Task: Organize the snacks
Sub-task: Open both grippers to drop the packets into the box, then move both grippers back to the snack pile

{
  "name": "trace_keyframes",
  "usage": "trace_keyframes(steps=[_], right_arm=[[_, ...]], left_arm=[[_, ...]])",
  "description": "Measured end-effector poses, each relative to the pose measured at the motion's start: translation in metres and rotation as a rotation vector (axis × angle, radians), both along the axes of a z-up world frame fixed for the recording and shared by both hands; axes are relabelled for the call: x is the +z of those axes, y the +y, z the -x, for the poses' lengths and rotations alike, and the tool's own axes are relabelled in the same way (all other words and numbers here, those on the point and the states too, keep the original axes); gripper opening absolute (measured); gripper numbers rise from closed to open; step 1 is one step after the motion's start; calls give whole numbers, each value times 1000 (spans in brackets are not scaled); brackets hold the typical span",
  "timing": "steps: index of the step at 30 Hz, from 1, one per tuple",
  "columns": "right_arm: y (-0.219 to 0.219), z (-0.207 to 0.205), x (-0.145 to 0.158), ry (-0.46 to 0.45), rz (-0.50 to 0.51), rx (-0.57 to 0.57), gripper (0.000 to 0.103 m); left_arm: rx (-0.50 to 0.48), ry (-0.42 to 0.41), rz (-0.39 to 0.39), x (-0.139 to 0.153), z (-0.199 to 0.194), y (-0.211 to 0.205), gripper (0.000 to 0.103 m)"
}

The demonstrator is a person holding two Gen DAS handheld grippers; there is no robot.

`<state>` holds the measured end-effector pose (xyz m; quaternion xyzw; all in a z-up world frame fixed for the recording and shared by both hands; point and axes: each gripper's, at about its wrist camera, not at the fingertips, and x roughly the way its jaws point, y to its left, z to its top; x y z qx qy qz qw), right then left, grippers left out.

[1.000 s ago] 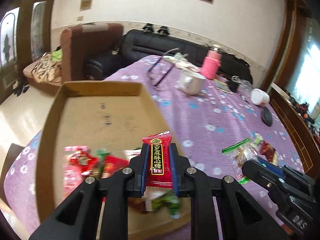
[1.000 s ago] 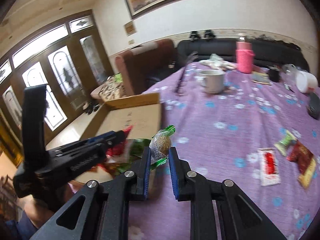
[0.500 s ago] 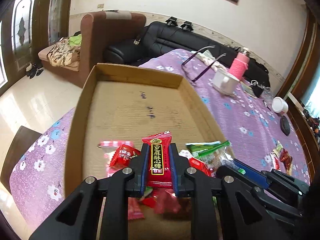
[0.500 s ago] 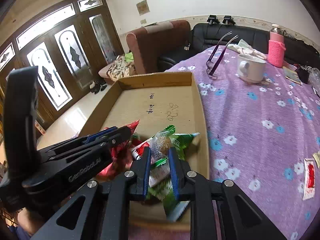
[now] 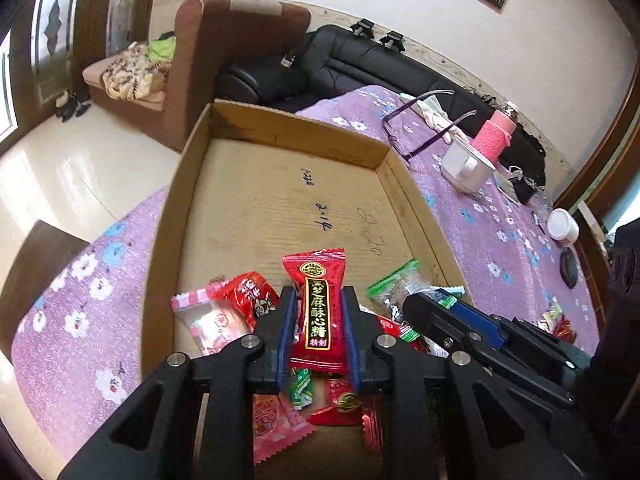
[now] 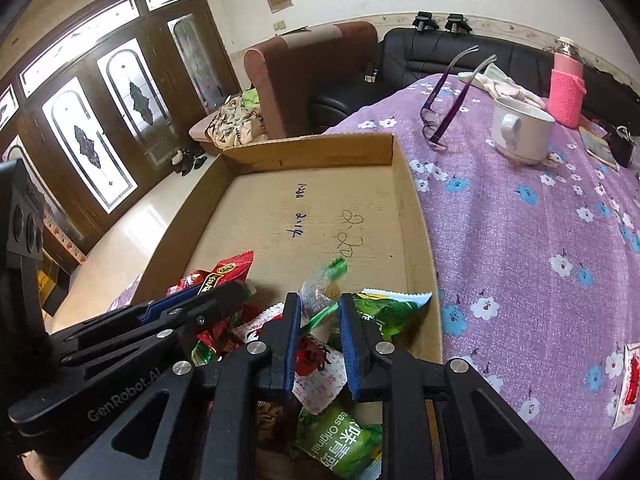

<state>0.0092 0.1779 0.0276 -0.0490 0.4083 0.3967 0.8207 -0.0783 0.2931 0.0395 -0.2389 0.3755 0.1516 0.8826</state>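
Note:
A shallow cardboard box [image 5: 188, 184] [image 6: 416, 216] lies on the purple flowered tablecloth, with several snack packets piled at its near end. My left gripper [image 5: 318, 312] is shut on a red sesame candy packet [image 5: 318, 304] and holds it over the pile. My right gripper [image 6: 319, 312] holds a clear green-ended candy [image 6: 320, 286] between its fingers over the box's near right corner; the jaws look slightly parted. The right gripper also shows in the left wrist view [image 5: 432, 316], and the left gripper in the right wrist view [image 6: 216, 300].
On the cloth beyond the box are purple glasses [image 6: 444, 92], a white mug [image 6: 520, 132] and a pink-sleeved bottle [image 6: 566, 88]. Loose packets lie at the right [image 5: 558, 320] [image 6: 630, 376]. A white lid [image 5: 563, 226] and black sofa [image 5: 360, 68] are farther back.
Both grippers have moved left from over the cloth to above the box's near end, each carrying its packet. The right gripper's jaws have widened a little around the green candy.

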Motion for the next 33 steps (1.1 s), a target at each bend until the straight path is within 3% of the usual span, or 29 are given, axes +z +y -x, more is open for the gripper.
trace_keyframes(steps=[5,22,33], right_arm=[[-12,-1,2,23,-25,-9,24],[-61,6,27,19,-139,-59,33],[-113,-4,33,51,-208,-137,39]], left_arm=[[-10,-5,28,-2,2,-1,35],[-25,-46,-28,18,2,-23,42],[-88,-67,-96,36,-5,-61,42]])
